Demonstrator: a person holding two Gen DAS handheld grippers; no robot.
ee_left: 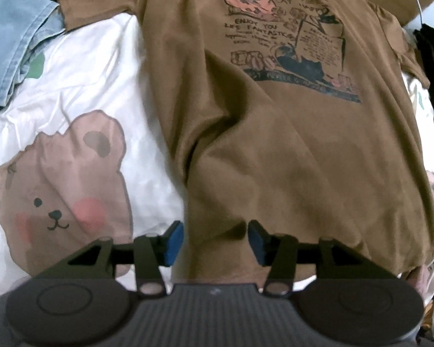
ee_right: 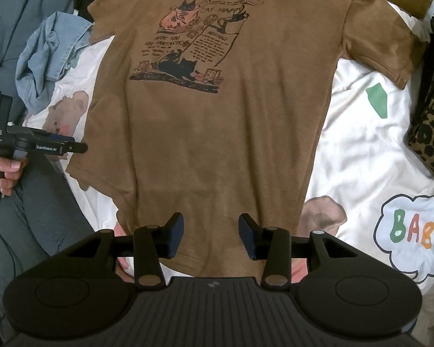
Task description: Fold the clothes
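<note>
Both the left tool point(ee_left: 215, 241) and right tool point(ee_right: 211, 235) stand half open, empty, above the brown T-shirt point(ee_right: 217, 133), whose collar is cut off.

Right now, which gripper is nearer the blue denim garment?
Left. The left gripper sits at the brown T-shirt's edge on the denim garment's side; the right gripper hovers over its bottom hem.

Brown T-shirt point(ee_right: 217, 133): collar cut off by top edge in both views; bottom hem hidden behind right claw point(ee_right: 211, 235) body. Small print under graphic point(ee_left: 289, 43) blurred, unreadable. Leopard-print cloth point(ee_right: 431, 110) cropped at right edge. Hand point(ee_right: 5, 170) on left claw point(ee_right: 72, 146) cut by left edge; pad gap not discernible there.
</note>
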